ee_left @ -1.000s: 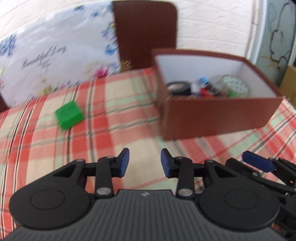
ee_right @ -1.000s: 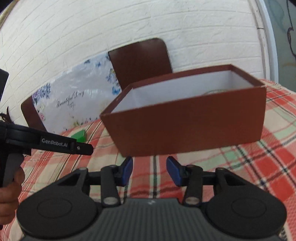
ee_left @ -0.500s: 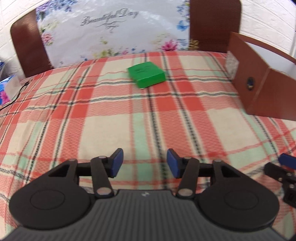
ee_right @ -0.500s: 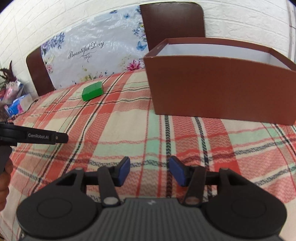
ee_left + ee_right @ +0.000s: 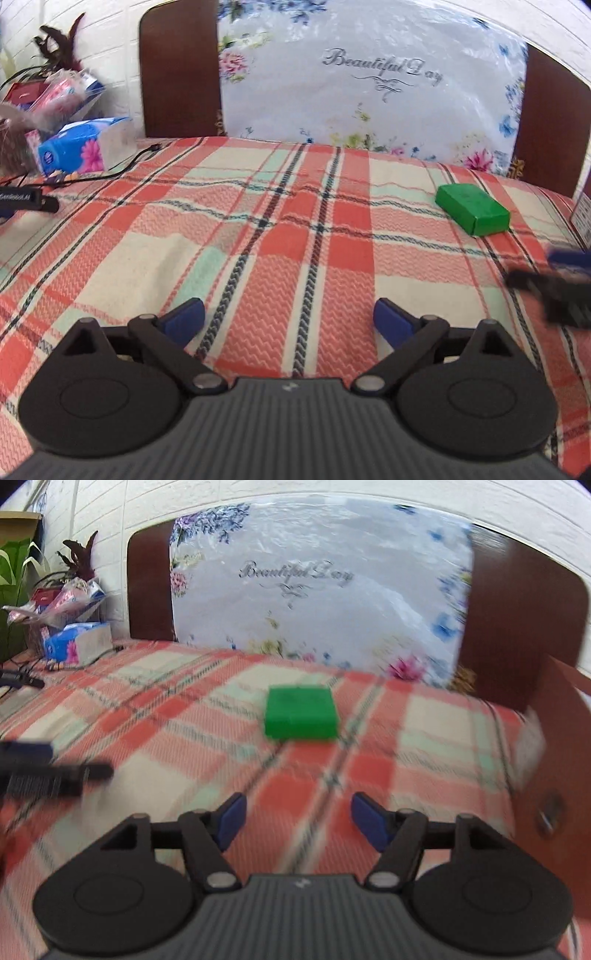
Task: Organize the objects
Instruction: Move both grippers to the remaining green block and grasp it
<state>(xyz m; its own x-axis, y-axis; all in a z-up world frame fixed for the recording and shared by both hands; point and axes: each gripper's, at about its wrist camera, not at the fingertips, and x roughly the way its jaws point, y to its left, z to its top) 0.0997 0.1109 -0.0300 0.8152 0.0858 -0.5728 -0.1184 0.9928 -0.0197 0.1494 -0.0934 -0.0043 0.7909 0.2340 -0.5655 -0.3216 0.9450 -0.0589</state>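
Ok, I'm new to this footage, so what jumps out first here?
The bright green box lying alone on the red plaid cloth, straight ahead of the right tongs, which stand open and empty. Behind it a floral "Beautiful Day" bag leans against dark chair backs; a brown box edges in at right.

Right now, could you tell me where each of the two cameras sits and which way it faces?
Left wrist: on the left gripper, tilted down across the plaid cloth toward the floral bag; its own open, empty jaws show, having just been opening, with the right gripper's tip at the right edge.
Right wrist: on the right gripper, aimed at the green box; its open, empty jaws have just been opening; the brown box is right.
Shared: green box, cloth, bag, tissue pack.
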